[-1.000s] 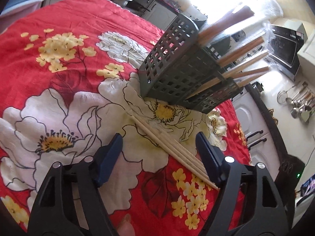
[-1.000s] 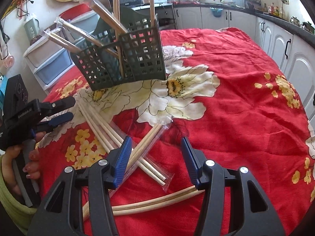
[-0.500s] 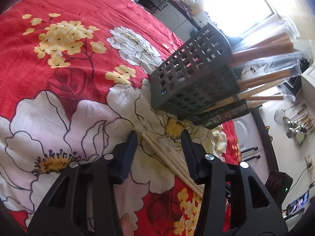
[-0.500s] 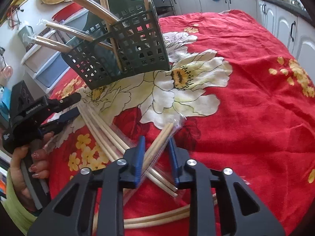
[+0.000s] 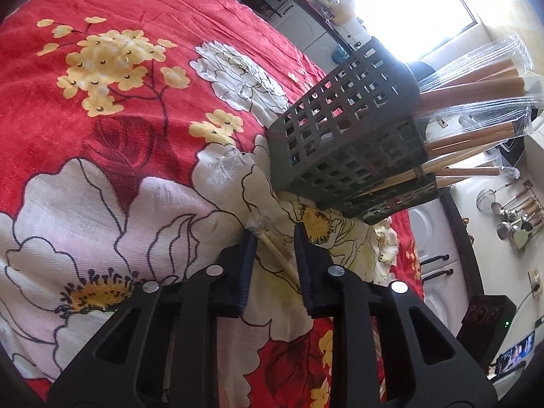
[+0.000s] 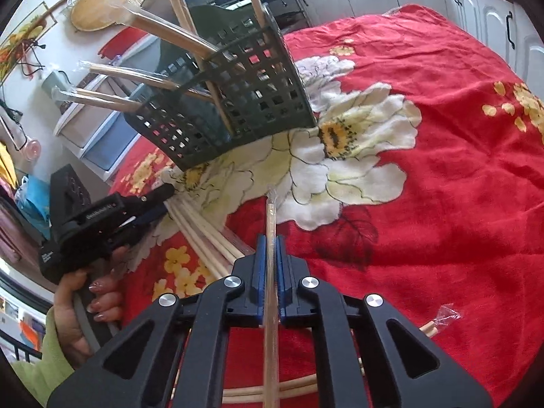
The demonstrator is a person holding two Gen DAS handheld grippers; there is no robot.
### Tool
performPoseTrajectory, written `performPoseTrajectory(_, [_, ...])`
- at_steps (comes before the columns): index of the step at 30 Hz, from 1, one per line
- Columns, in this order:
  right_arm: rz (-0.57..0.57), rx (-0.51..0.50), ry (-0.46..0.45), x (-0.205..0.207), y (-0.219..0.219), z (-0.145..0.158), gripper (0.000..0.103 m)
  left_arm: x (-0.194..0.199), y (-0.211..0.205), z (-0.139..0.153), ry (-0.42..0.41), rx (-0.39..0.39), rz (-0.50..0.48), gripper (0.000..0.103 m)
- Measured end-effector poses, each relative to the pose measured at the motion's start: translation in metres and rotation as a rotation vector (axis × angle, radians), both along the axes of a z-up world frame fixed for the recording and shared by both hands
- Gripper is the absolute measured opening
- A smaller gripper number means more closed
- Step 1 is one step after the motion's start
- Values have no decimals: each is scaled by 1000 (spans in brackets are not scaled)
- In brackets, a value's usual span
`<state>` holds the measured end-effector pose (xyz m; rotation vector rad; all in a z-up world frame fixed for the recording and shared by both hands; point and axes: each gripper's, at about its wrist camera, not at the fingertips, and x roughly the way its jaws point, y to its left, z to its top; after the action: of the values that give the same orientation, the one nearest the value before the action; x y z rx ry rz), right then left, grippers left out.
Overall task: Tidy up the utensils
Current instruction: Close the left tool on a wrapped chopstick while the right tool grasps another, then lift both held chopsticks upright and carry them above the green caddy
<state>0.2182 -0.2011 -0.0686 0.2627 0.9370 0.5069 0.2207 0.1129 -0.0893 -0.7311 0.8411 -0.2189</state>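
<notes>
A dark green lattice utensil holder (image 5: 350,142) (image 6: 238,102) stands on the red floral cloth (image 6: 442,170) with several wooden handles in plastic sleeves in it. My right gripper (image 6: 271,238) is shut on a plastic-wrapped chopstick pair (image 6: 271,214), which sticks out ahead toward the holder. My left gripper (image 5: 272,241) (image 6: 163,200) has the near end of a bundle of pale chopsticks (image 5: 278,255) (image 6: 204,234) between its jaws. Those jaws are closing, and cloth still shows between pads and sticks.
More loose chopsticks (image 6: 289,387) lie under my right gripper, and one wrapped end (image 6: 438,323) lies at its right. A hand (image 6: 95,302) holds the left gripper at the table's left edge. Plastic drawers (image 6: 102,142) stand beyond that edge and white cabinets (image 6: 476,3) behind.
Both grippers have narrowed. The right one has shut on the wrapped chopsticks, which now point straight ahead. The left one has moved forward to the bundle's end near the holder.
</notes>
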Motion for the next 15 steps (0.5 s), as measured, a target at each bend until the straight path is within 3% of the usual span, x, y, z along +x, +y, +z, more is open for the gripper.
performPoseTrajectory(8, [11, 1, -81, -6, 2, 22, 6, -5, 8, 1, -17, -59, 9, 8])
performPoseTrajectory(15, [32, -12, -138, -11, 6, 37, 6, -22, 13, 24, -93, -38, 18, 7])
